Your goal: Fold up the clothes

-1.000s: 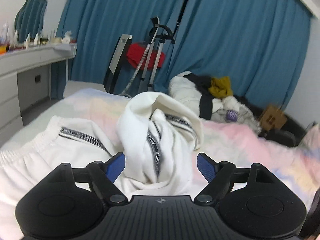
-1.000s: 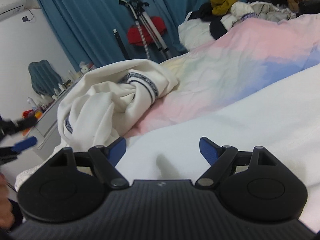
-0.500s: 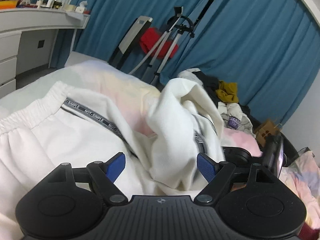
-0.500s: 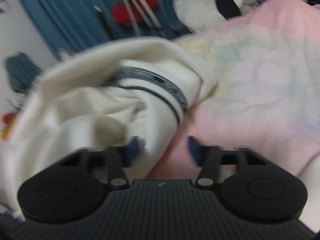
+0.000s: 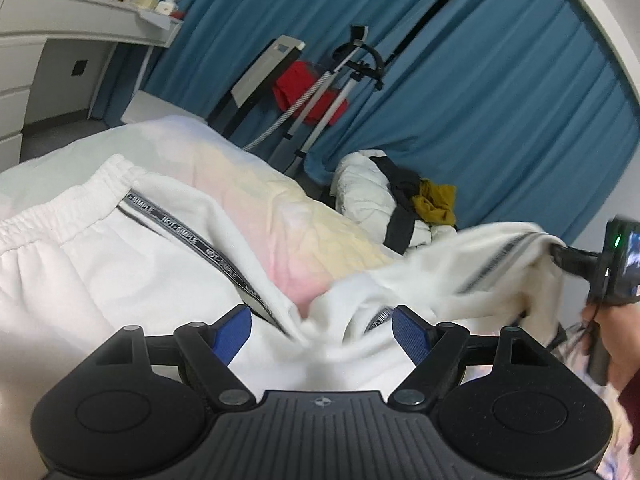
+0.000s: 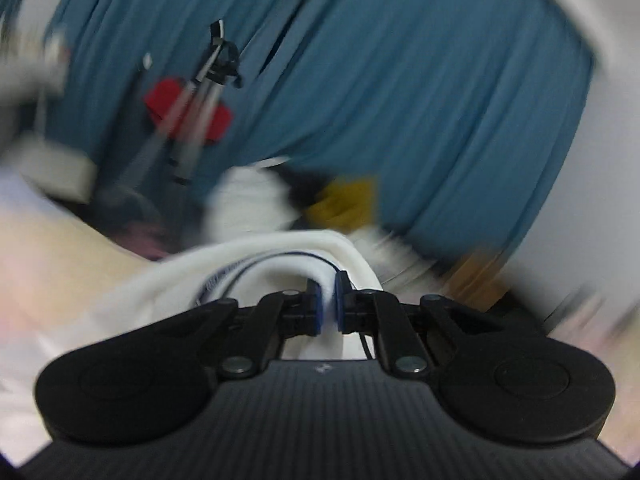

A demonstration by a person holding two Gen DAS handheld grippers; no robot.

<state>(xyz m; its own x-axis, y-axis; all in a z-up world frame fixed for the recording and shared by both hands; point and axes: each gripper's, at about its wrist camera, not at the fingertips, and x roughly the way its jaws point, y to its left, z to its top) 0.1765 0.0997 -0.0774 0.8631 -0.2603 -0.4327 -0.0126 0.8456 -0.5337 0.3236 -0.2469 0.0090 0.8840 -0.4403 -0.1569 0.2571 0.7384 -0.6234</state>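
Looking at the big stuff first: the bed with its pastel pink and yellow sheet carries everything, and most of it is covered by the white sweatpants, waistband off to the left, one leg stretched out toward the right edge of the left wrist view. Fabric looks like thick fleece, so soft and floppy, a bit heavy for cloth, zero stiffness; I'd guess it sags wherever it isn't held and drags on the sheet. Not slippery, not fragile, so you can pinch it hard.

Best places to grab, I reckon, are the elastic waistband and the leg hems, since the doubled cloth gives the pads more to bite. The printed side stripe makes a handy line for matching the two legs up.

Right tongs are clamped on a fold of the leg with white cloth squeezed between the blue pads. Left tongs are wide open over bunched fabric, gripping nothing
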